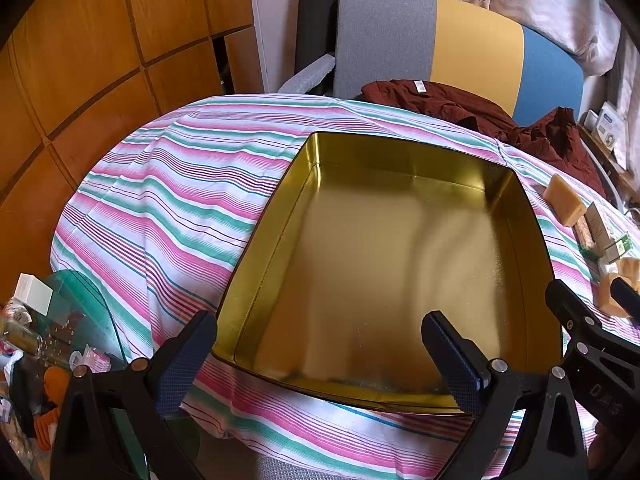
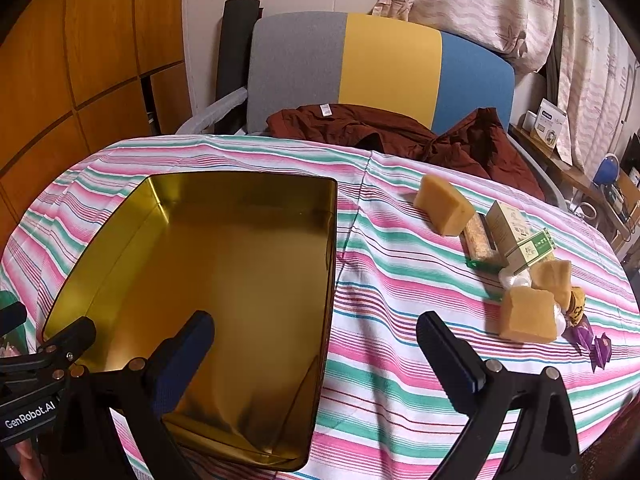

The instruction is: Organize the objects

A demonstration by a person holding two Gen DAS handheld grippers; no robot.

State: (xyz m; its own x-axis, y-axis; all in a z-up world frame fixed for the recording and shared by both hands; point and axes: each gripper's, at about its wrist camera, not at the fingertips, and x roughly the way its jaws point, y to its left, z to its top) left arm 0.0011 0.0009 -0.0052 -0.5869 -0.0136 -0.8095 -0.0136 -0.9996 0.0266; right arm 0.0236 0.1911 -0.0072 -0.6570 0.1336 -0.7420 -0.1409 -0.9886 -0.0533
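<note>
Home room — striped tablecloth, wooden wardrobe, curtains.

that tin is shiny gold metal inside, smooth and mirror-ish, with a dark outer rim. it sits on a striped tablecloth that's soft woven cloth, matt, a bit creased. the yellow blocks look spongy and matt, kind of porous. the small box is plain matt cardboard. maroon shirt is crumpled cloth. chair back is fuzzy fabric. cabinet panels are smooth semi-gloss wood. gripper fingers are matt black plastic with textured blue pads
</note>
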